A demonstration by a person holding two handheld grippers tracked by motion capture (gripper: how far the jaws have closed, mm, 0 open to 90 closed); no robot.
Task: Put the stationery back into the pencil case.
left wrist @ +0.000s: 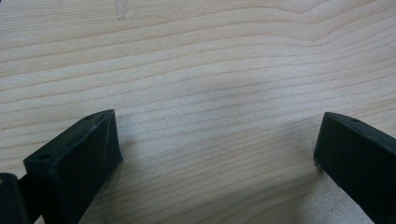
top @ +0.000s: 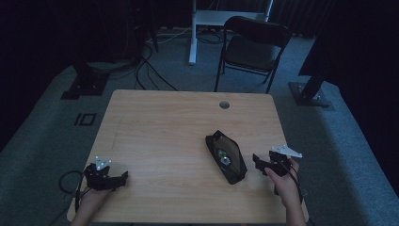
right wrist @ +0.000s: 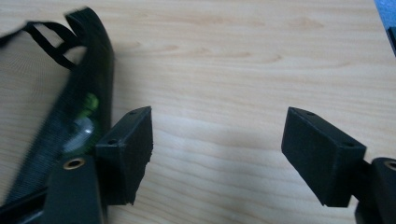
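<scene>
**Black pouch on table, both grippers spread wide**

Black mesh pouch (top: 226,157) lies flat on the wooden table (top: 164,136), right of centre, long axis running away from the person and angled slightly left. Something green and something pale show through the mesh; what they are cannot be told. A black strap loop sits at its far end in the right gripper view.

Right gripper (top: 261,164) is just beside the pouch's near right edge, low over the table. Jaws stand wide apart with bare wood between them. In its own view the pouch (right wrist: 70,116) lies just outside 1 jaw; whether they touch cannot be told.

Left gripper (top: 118,178) is well apart from the pouch, near the table's front left corner. Its 2 jaws are spread wide over bare wood (left wrist: 210,93), holding nothing.

A dark folding chair (top: 254,44) stands beyond the table's far edge.
</scene>
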